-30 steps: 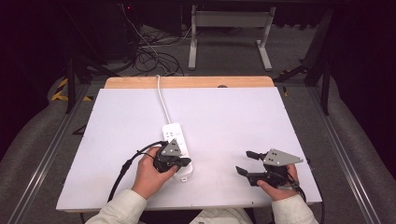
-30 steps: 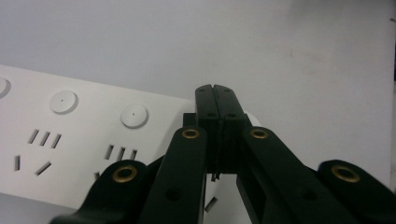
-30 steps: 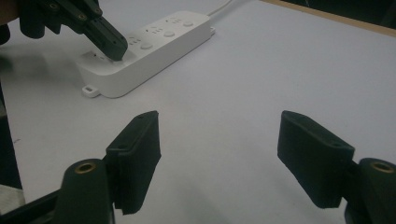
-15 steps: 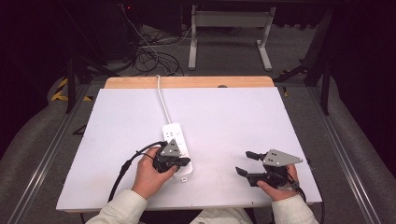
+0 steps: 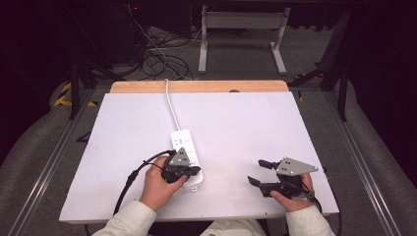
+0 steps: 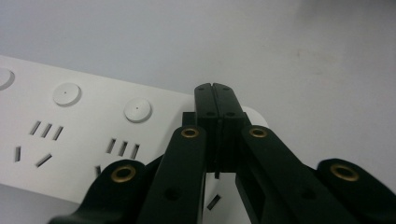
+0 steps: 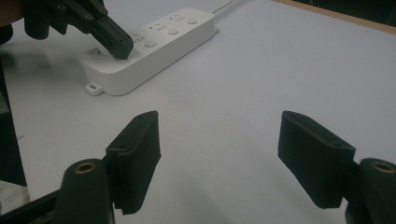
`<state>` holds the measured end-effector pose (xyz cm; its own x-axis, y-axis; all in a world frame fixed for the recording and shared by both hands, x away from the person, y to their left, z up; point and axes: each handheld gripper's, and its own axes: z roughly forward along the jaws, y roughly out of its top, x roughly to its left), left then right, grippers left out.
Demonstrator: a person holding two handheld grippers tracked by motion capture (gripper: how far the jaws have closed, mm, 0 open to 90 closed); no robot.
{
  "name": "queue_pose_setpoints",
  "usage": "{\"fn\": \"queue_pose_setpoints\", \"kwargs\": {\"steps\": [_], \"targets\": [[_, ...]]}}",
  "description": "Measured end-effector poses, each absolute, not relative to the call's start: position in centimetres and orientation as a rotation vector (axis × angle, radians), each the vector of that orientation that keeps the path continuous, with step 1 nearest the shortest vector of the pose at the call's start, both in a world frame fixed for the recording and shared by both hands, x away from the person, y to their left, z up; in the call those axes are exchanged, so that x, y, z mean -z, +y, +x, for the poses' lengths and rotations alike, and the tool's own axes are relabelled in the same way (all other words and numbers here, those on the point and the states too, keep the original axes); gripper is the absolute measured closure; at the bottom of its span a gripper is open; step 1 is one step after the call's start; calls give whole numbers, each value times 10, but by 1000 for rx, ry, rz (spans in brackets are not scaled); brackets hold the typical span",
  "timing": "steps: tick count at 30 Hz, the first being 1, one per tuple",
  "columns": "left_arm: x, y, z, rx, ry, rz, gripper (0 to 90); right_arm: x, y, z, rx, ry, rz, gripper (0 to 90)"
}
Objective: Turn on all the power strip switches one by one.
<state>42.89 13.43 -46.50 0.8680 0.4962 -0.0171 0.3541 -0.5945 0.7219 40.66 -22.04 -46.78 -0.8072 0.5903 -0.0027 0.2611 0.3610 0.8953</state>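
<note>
Nothing has shifted since the earlier frames. The left tongs (image 6: 215,91), pressed together, rest over the near end of the smooth white plastic power strip (image 5: 186,150). The right tongs (image 7: 219,154), spread wide, hover over the matte white table (image 5: 246,128), right of the strip.

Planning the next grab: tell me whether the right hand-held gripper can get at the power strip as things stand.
Probably yes. The right hand-held gripper is open, with bare table between it and the power strip, though the left hand-held gripper sits over the strip's near end.

Bare table (image 5: 246,128) surrounds the power strip (image 5: 184,142) alone.
</note>
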Motion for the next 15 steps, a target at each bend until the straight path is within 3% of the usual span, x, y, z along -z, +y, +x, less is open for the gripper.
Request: {"fn": "queue_pose_setpoints", "kwargs": {"steps": [15], "targets": [[465, 133, 427, -270, 618, 2277, 900, 468, -220, 407, -1420, 2308, 748, 302]]}}
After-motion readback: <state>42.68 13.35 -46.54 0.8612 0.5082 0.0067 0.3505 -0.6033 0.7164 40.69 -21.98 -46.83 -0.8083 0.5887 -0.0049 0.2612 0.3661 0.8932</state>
